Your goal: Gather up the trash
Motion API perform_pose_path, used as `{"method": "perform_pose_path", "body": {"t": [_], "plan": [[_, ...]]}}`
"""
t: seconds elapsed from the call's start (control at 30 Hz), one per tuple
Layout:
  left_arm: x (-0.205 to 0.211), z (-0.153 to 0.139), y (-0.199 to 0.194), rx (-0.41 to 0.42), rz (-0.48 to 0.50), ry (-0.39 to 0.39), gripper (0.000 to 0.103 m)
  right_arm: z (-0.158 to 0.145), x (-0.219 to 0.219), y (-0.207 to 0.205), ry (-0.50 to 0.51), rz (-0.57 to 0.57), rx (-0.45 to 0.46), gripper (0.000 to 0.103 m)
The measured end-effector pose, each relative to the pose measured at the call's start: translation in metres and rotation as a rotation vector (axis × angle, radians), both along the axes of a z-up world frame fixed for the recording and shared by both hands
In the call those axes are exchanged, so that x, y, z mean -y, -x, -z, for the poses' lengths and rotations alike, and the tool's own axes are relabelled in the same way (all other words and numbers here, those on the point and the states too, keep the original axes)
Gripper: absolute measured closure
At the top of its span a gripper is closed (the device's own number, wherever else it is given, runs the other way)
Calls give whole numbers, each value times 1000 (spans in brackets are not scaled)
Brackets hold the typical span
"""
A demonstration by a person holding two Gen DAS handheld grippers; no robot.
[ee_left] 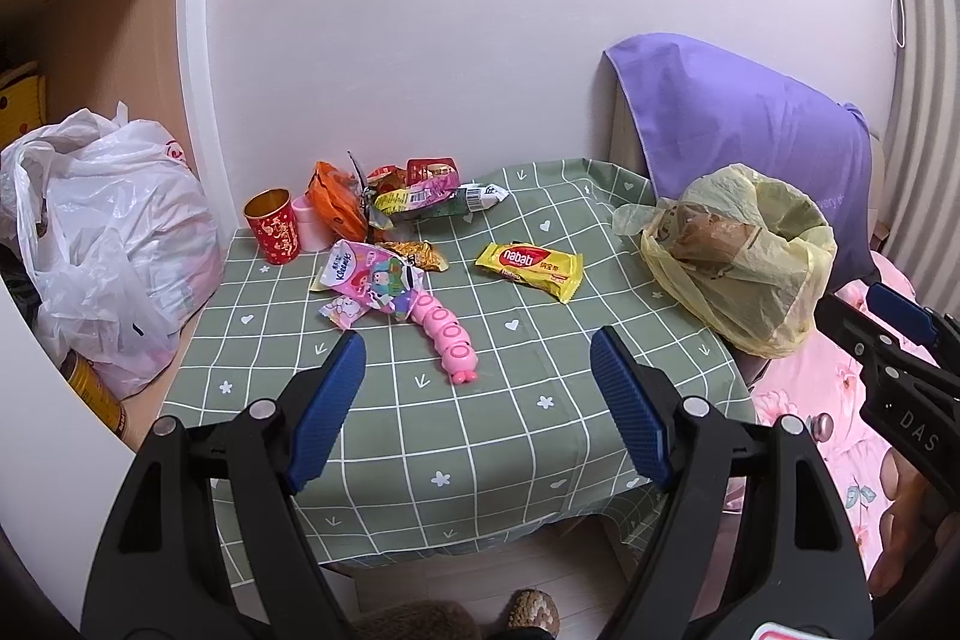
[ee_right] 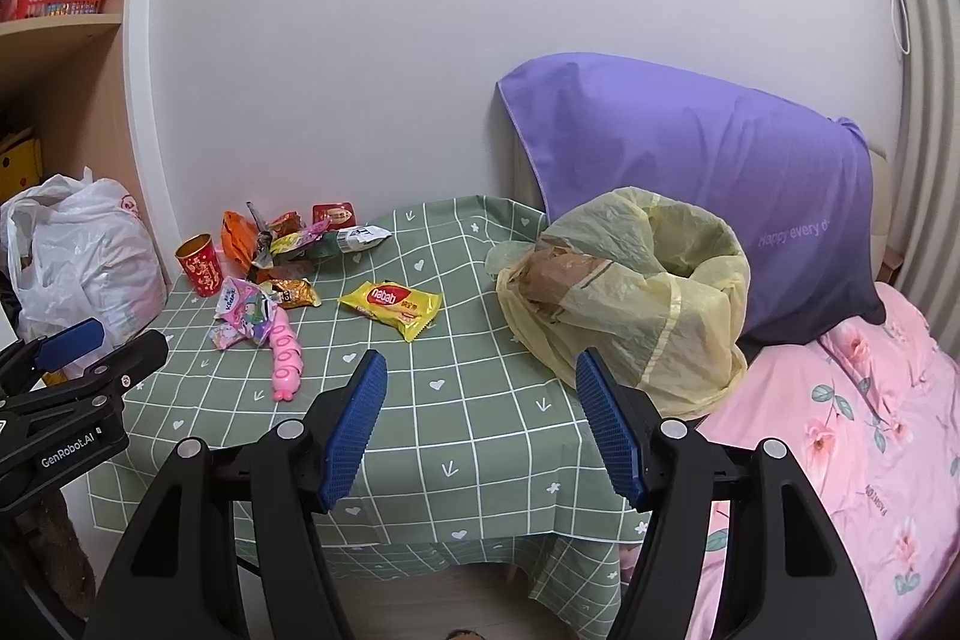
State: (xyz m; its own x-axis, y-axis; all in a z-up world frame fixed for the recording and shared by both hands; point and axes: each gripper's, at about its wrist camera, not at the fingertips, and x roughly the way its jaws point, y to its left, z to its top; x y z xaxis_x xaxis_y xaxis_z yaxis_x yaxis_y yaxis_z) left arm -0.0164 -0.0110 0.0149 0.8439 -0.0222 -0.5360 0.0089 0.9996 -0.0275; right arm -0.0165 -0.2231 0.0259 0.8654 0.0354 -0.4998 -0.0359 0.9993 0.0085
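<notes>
Both the left tongs and right tongs hover released and empty over the near edge of the green checked worktop. A yellow nabati wafer packet lies mid-worktop; more wrappers are heaped at 11 o'clock beside a red cup. The yellow trash bag sits open at 2 o'clock.

Ahead of my left gripper, the green checked counter carries a pink toy, yellow biscuit pack, wrapper pile, red cup; right, yellow bag.
</notes>
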Motion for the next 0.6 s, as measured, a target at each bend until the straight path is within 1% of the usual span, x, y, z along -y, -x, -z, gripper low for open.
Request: {"method": "perform_pose_path", "body": {"t": [0.6], "plan": [[0, 0, 0, 3, 2, 1, 29, 0, 5, 1, -2, 3, 1, 41]]}}
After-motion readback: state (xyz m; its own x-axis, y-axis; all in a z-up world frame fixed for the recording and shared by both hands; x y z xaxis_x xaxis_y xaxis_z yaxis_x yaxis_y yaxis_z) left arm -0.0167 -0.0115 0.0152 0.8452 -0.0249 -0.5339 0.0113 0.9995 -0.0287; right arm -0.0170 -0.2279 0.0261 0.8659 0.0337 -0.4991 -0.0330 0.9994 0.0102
